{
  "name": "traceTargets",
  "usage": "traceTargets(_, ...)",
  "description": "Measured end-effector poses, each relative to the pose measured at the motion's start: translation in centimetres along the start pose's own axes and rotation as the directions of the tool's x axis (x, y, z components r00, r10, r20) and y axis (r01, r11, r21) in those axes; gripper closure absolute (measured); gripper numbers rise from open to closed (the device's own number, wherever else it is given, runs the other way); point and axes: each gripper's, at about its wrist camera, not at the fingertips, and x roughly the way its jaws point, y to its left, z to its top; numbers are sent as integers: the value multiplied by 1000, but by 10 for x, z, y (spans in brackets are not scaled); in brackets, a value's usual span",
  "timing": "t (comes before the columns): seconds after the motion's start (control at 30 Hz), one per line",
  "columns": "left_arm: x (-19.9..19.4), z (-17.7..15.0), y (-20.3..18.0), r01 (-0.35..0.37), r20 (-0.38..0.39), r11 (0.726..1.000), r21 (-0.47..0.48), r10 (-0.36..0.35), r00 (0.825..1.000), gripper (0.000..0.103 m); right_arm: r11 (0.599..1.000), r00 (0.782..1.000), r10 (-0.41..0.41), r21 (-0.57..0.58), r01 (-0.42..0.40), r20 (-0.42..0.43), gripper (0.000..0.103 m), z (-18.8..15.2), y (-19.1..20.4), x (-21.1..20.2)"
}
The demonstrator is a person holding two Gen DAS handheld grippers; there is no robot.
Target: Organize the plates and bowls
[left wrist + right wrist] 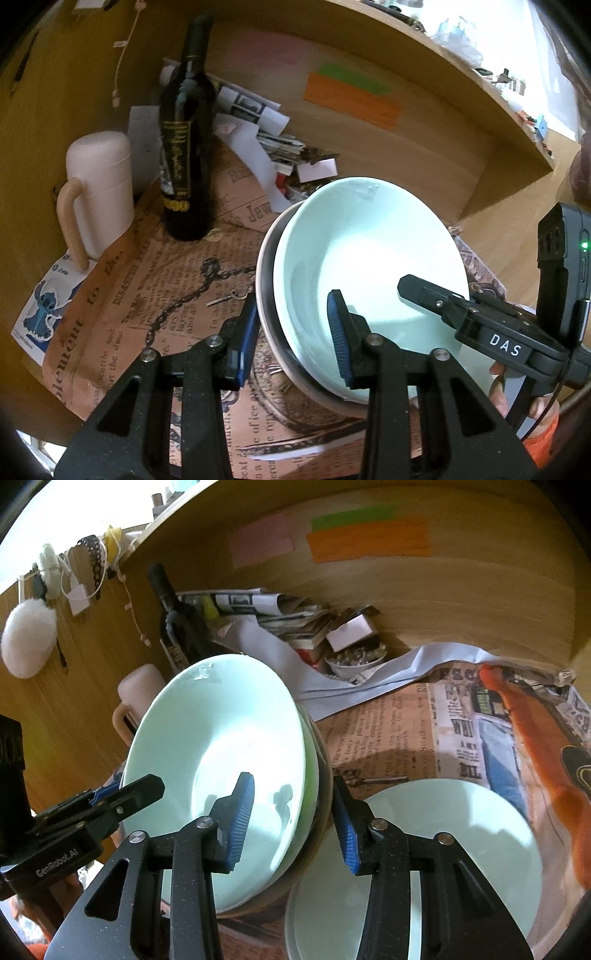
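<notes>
**Nested bowls, held at both rims**

Item: pale bowl (369,266) nested in a dark bowl (266,295), lifted above the newsprint (147,295). Left gripper (293,338) and right gripper (293,821) each clamped opposite rims. Judged glazed, slippery, breakable, fairly heavy. Hazards: bottle (186,147), mug (99,192), plate (461,834) just below; open room rightward.
</notes>
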Motion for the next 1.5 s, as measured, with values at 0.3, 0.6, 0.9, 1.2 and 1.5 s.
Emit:
traceTargets(0.3,5,6,-24,49,-2,998,35,-49,999,67,999,999,-35,31,34,36,65,0,-16,-22)
traceTargets(0.6,8,7,-50,96,-8,993,71,-96,995,67,995,995,-81,58,77,61,65,-4,-34,-43)
traceTargets(0.9,13,1,-77,133,-36,986,105,-130,991,67,990,990,-118,88,111,75,65,-15,-52,-65)
traceTargets(1.2,24,-7,-107,164,-64,978,132,-156,986,67,982,985,-154,126,144,74,65,-27,-75,-81)
traceTargets(1.5,36,-16,-125,171,-93,976,136,-159,983,67,975,984,-170,151,161,51,65,-36,-93,-85)
